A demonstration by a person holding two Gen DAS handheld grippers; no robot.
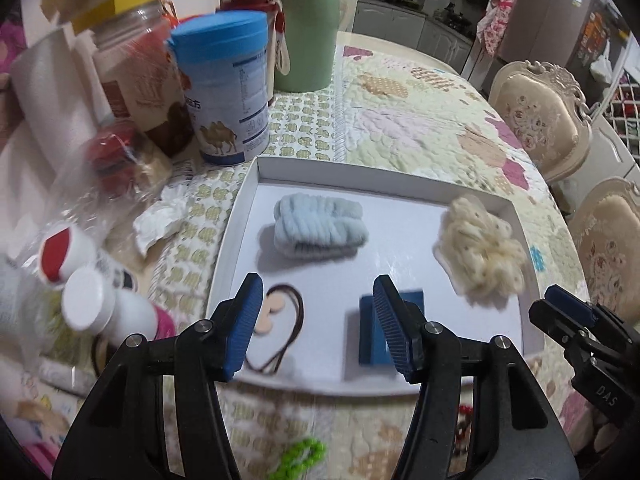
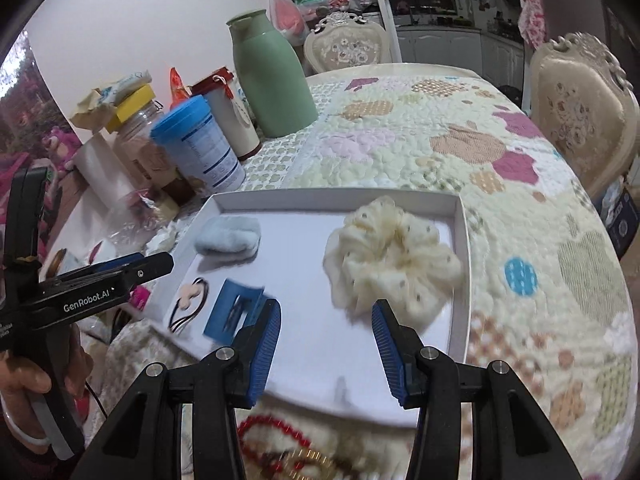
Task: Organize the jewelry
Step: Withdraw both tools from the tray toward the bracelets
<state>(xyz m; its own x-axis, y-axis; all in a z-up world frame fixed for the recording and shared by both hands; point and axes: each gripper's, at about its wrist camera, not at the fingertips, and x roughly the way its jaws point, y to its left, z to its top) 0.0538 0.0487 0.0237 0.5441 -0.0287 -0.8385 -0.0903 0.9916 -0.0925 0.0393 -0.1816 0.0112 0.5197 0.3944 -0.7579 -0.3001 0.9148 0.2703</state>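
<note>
1. Left hand-held gripper [image 1: 318, 322]: jaws spread wide, nothing between the pads; it hangs above the near part of the white tray [image 1: 400, 182].
2. Right hand-held gripper [image 2: 326, 350]: jaws parted, nothing pinched; it hangs over the tray's near edge.
3. Tray contents, both views: a pale blue scrunchie [image 1: 320, 226] at the far left, a cream dotted scrunchie [image 1: 482, 250] at the far right, a blue card [image 1: 366, 332] near the front, and a dark hair tie with a peach charm [image 1: 280, 322] at the front left. All four lie apart from one another.
4. Left wrist view only: green beads [image 1: 300, 458] on the quilted desk cover [image 1: 420, 120] in front of the tray, and two white bottles [image 1: 104, 312] lying to the tray's left.
5. Right wrist view only: red beads [image 2: 268, 432] and a gold-coloured piece on the cover in front of the tray; the person's hand [image 2: 28, 384] gripping the left tool's handle.
6. Beyond the tray, both views: a blue-lidded can [image 1: 228, 88] and a green flask [image 1: 306, 24], both upright.
</note>
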